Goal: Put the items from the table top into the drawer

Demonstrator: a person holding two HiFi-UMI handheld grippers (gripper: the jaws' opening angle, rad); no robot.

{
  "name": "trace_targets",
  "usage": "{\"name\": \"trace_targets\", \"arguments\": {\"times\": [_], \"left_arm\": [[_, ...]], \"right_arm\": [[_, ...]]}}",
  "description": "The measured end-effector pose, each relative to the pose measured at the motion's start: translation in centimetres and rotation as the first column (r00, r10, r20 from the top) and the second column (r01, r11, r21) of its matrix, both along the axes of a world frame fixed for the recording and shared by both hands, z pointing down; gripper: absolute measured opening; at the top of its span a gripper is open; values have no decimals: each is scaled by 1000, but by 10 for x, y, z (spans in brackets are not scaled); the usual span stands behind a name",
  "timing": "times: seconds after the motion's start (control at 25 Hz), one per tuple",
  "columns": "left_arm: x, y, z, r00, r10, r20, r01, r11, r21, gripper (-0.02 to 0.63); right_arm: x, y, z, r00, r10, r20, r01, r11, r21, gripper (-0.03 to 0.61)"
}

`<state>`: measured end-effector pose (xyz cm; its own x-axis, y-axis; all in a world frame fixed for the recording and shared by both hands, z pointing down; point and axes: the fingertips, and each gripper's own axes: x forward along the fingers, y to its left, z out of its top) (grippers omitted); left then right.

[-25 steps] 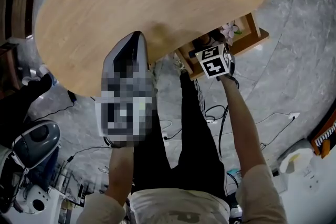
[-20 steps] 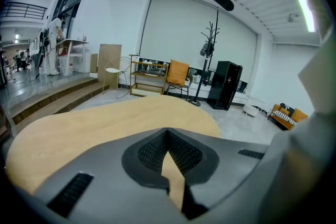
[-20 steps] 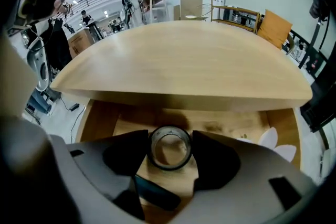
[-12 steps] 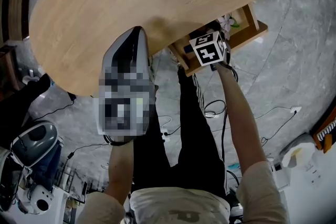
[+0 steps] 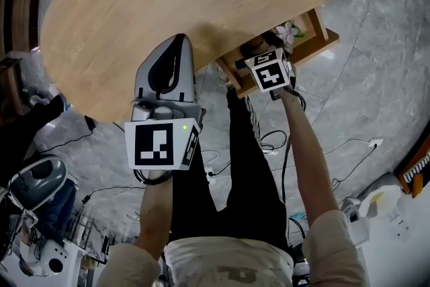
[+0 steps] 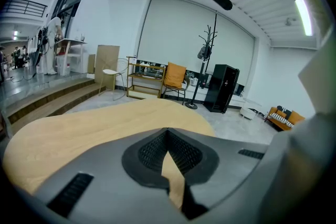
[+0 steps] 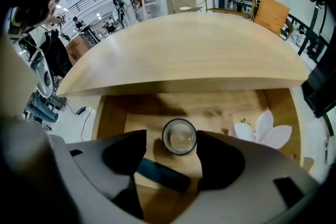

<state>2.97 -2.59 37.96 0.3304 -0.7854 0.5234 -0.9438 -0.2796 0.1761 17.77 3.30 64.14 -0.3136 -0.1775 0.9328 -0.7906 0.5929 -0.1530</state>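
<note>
We take this for a large open office or studio hall, not a home. A polished grey stone floor runs under the oval wooden desk, with loose cables trailing over it and grey-white machines parked at the edge. Beyond the desk we see broad steps up to a raised level, a high white ceiling with a strip light, a wall-wide pale blind, a coat stand, a low shelf, an orange-cushioned chair and a black cabinet.
</note>
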Motion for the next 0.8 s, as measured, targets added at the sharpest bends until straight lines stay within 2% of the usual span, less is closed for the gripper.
{"name": "trace_targets", "arguments": {"times": [0.16,0.28,0.32,0.36,0.4,0.52,0.64,0.8], "left_arm": [[-4,-4,-32,1000,-14,-26,15,999,35,6],[-7,-12,-75,998,-32,-54,35,997,65,6],[-6,-15,-91,998,-33,-57,37,996,78,6],[-6,-18,-108,998,-33,-57,38,995,94,6],[-5,-24,-126,998,-35,-57,42,992,115,6],[-8,-44,-187,995,-62,-81,77,979,190,6],[-14,-44,-258,987,-104,-122,131,962,240,6],[-5,-25,-336,987,-107,-119,140,942,306,6]], "right_arm": [[12,2,-35,993,115,-14,-115,993,-6,290],[19,-22,-110,966,257,38,-259,960,105,280],[21,-34,-145,953,298,55,-303,938,170,197],[23,-48,-183,942,327,75,-335,910,243,66],[22,-64,-220,936,337,105,-353,882,312,6],[5,-107,-334,923,305,236,-383,797,468,6],[-15,-115,-448,921,250,300,-385,709,591,6],[-36,-92,-569,912,142,384,-382,630,676,6]]}}
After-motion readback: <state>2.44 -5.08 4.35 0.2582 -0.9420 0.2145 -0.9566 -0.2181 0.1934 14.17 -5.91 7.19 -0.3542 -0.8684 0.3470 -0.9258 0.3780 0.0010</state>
